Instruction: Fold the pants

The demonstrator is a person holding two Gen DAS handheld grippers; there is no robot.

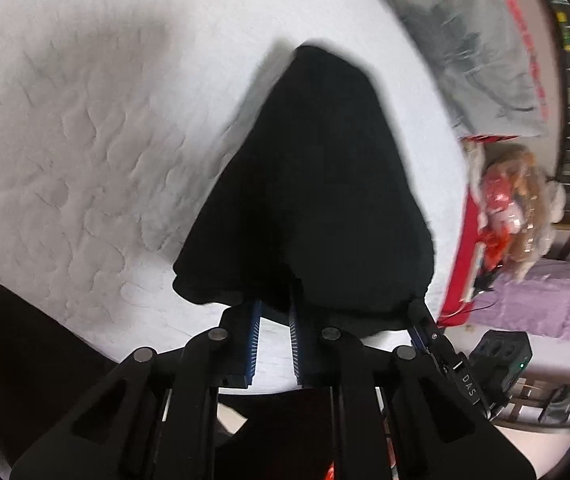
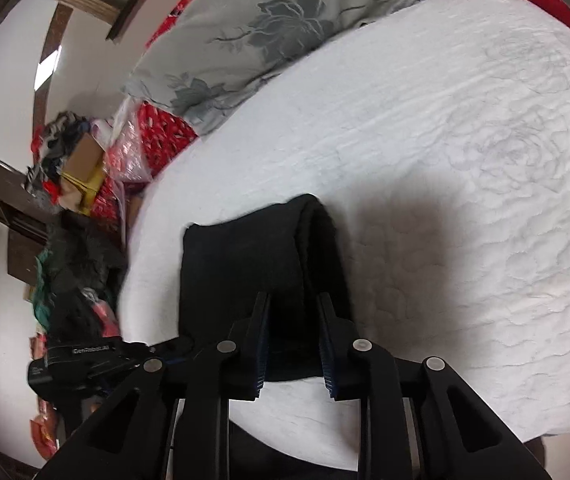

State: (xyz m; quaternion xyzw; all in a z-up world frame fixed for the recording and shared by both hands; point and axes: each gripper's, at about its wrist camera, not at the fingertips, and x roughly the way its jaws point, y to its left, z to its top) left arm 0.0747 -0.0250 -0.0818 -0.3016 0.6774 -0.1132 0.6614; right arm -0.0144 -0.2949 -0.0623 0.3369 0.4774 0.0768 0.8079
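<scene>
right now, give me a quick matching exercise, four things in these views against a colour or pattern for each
Things:
1. pants
2. bed cover
3. quilt
4. gripper pads

Colours:
a. blue, ribbed
b. grey with dark flowers
c. black
d. white, quilted

Pairs: 1-c, 2-d, 3-b, 4-a

- The white quilted bed cover (image 2: 465,152) lies bare on the far side of the black pants (image 2: 253,264).
- A grey floral duvet (image 2: 269,28) bounds its far edge.
- Piled clutter (image 2: 81,168) crowds one bedside.
</scene>
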